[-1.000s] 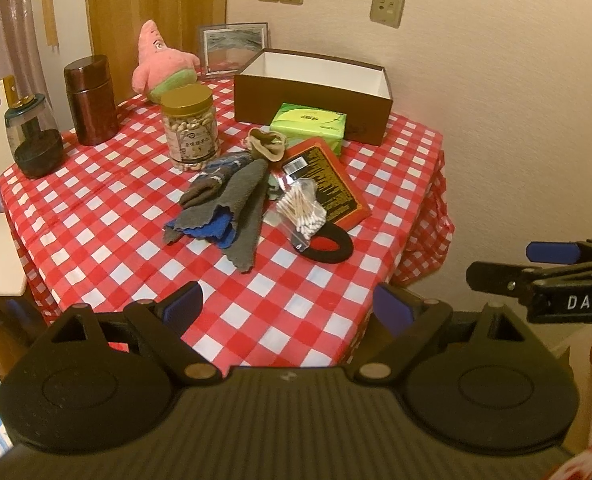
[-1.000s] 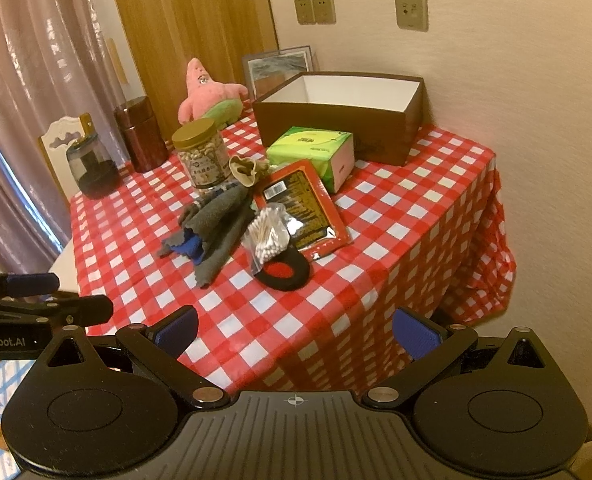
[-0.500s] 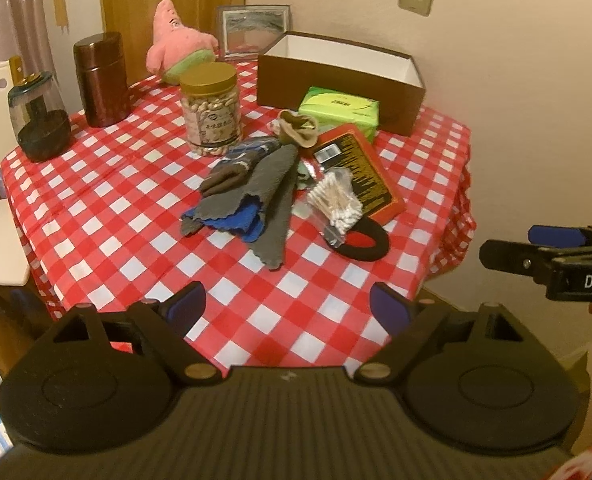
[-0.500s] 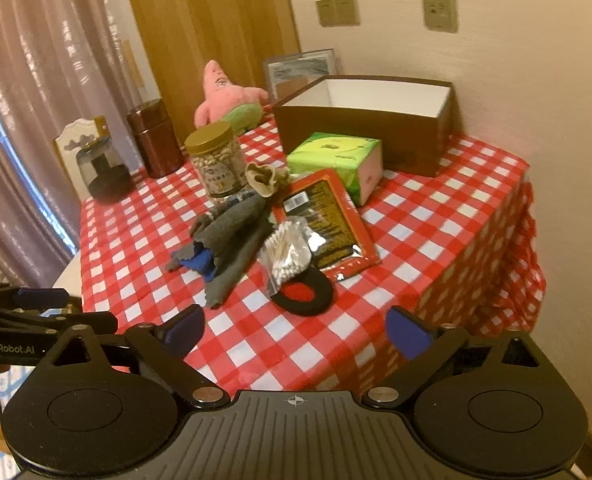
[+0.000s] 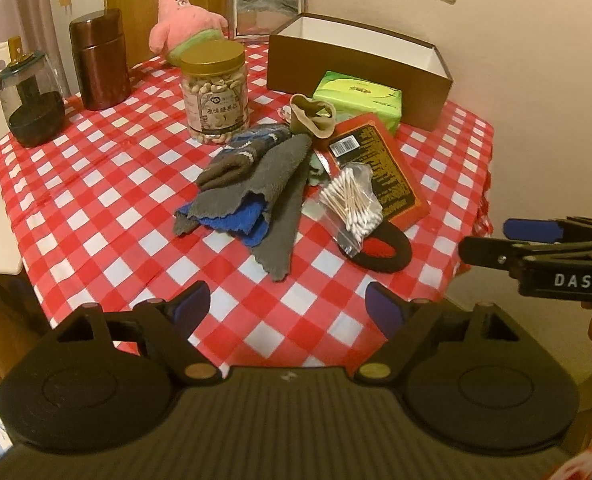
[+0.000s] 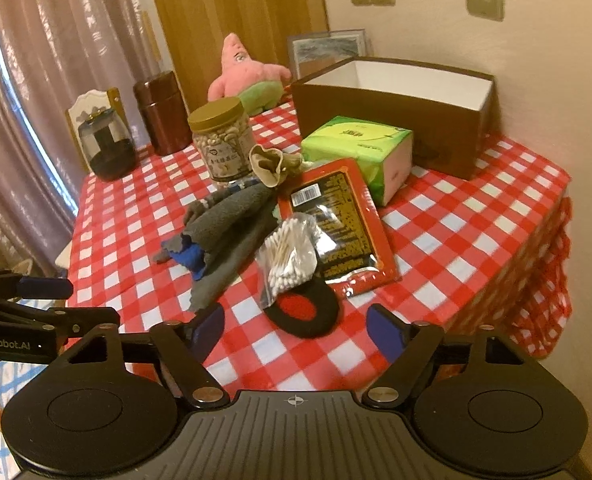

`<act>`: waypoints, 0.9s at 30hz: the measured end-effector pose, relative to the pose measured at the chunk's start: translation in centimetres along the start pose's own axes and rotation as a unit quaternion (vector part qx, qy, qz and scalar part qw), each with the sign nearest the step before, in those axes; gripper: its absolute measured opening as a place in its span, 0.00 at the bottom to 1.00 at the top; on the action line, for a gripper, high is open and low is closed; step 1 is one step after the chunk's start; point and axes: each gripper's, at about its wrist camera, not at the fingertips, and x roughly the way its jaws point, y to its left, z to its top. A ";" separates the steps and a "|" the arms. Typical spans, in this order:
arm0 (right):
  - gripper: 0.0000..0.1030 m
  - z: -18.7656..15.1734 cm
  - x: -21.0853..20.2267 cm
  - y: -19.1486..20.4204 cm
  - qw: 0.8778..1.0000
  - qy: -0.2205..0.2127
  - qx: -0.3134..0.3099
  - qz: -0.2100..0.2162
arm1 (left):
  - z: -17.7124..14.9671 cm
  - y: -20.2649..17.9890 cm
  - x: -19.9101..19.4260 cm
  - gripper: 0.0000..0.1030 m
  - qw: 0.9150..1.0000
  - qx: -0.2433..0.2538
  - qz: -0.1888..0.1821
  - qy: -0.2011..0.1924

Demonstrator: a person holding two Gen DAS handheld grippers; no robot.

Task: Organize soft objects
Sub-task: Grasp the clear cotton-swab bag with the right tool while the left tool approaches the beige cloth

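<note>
A heap of grey and blue cloths [image 5: 256, 184] [image 6: 224, 232] lies mid-table, with a tan sock [image 5: 311, 116] [image 6: 272, 162] behind it. A black and red round pad [image 5: 379, 248] [image 6: 303, 308] lies nearest me. At the back sits a pink starfish plush [image 5: 180, 16] [image 6: 248, 76] beside an open brown box [image 5: 355, 68] [image 6: 395, 108]. My left gripper [image 5: 288, 304] hovers over the table's near edge, short of the cloths, jaws closing on nothing. My right gripper [image 6: 296, 324] hangs just before the pad, jaws closing, nothing between them.
On the red checked tablecloth [image 5: 116, 184] stand a nut jar [image 5: 216, 88], a brown canister [image 5: 100, 60] and a glass jar [image 5: 30, 96]. A green tissue pack [image 6: 359, 148], a red packet [image 6: 335, 220] and a bag of cotton swabs [image 6: 290, 256] lie right of the cloths. A wall runs along the right.
Both grippers have come nearer to the table and lower, so the objects look bigger. The jaws of both have narrowed, the right ones more.
</note>
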 end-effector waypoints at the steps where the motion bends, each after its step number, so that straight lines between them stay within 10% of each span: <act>1: 0.72 0.4 0.7 -0.2 1.000 0.003 -0.006 0.004 | 0.2 -0.1 0.4 0.81 1.000 -0.002 0.002 0.001; 27: 0.44 4.2 14.4 -1.6 0.993 0.061 -0.085 0.060 | 3.5 0.4 9.0 0.79 0.993 -0.080 0.068 0.045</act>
